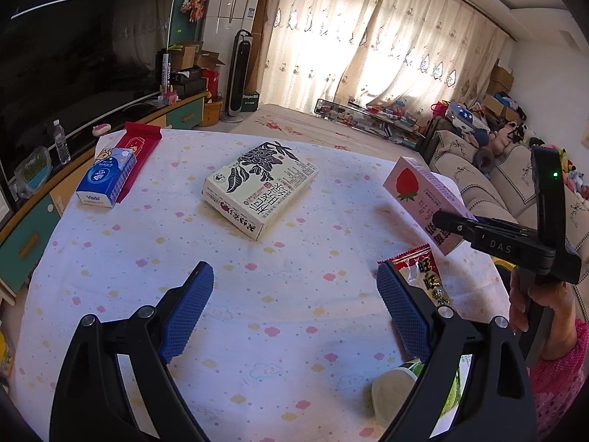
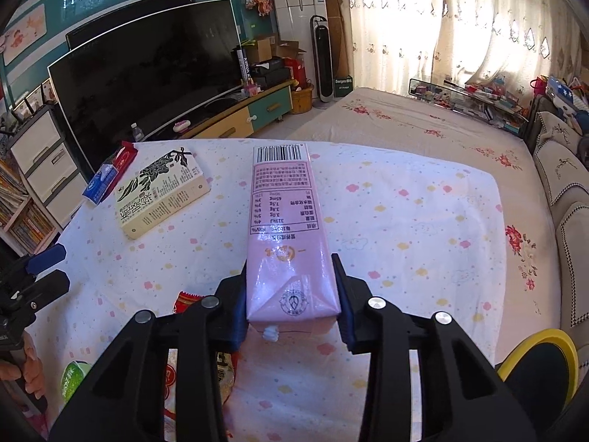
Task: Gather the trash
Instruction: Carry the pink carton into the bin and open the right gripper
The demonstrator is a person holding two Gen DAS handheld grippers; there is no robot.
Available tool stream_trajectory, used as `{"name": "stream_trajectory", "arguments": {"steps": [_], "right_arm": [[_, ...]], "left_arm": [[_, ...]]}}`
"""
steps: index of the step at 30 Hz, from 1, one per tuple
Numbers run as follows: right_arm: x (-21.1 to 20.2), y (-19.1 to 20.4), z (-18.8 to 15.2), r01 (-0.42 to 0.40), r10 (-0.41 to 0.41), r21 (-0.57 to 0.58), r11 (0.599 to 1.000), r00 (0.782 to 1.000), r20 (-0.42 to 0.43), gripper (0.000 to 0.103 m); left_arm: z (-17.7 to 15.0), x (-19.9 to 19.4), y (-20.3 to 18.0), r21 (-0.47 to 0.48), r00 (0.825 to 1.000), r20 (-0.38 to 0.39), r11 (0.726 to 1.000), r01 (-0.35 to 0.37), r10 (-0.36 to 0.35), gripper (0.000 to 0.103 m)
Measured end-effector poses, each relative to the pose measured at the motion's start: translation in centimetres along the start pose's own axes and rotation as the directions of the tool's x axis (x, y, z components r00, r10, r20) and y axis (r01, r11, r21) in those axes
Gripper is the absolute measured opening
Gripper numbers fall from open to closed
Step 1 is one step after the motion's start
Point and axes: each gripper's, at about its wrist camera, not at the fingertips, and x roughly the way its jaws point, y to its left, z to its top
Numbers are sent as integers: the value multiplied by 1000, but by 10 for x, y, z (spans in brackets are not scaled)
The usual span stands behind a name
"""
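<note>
My right gripper [image 2: 291, 294] is shut on a pink strawberry milk carton [image 2: 287, 228] and holds it above the table; the carton also shows in the left wrist view [image 1: 423, 199]. My left gripper [image 1: 294, 294] is open and empty, low over the tablecloth. A red snack wrapper [image 1: 423, 272] lies just beyond its right finger and under the carton [image 2: 187, 302]. A cream tea box [image 1: 261, 188] lies mid-table. A blue tissue pack [image 1: 106, 180] and a red wrapper [image 1: 138, 147] lie at the far left. A green-white cup [image 1: 397, 394] sits near the front edge.
The table has a white flowered cloth [image 1: 257, 331]. A yellow-rimmed black bin [image 2: 541, 364] stands at the right below the table edge. A TV cabinet [image 1: 33, 228] runs along the left, a sofa [image 1: 478, 184] along the right.
</note>
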Motion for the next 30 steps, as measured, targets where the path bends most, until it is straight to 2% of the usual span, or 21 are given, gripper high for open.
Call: {"name": "stream_trajectory", "arguments": {"steps": [5, 9, 12, 17, 23, 30], "right_arm": [[-27, -18, -5, 78, -79, 32, 996, 997, 21, 37], [-53, -44, -23, 139, -141, 65, 988, 990, 28, 37], [-73, -68, -43, 214, -218, 108, 971, 975, 32, 37], [-97, -121, -85, 293, -299, 235, 927, 954, -10, 37], [-94, -162, -131, 374, -361, 325, 869, 927, -102, 37], [-78, -184, -156, 420, -385, 359, 833, 907, -169, 38]], "left_arm": [[-1, 3, -2, 8, 1000, -9, 1000, 3, -3, 89], [-2, 3, -3, 14, 1000, -6, 1000, 3, -3, 89], [-2, 3, -2, 11, 1000, -8, 1000, 6, -6, 89], [-4, 4, -5, 19, 1000, -9, 1000, 12, -12, 89], [-5, 5, -11, 36, 1000, -11, 999, 17, -16, 89], [-5, 3, -12, 42, 1000, -5, 999, 27, -26, 89]]}}
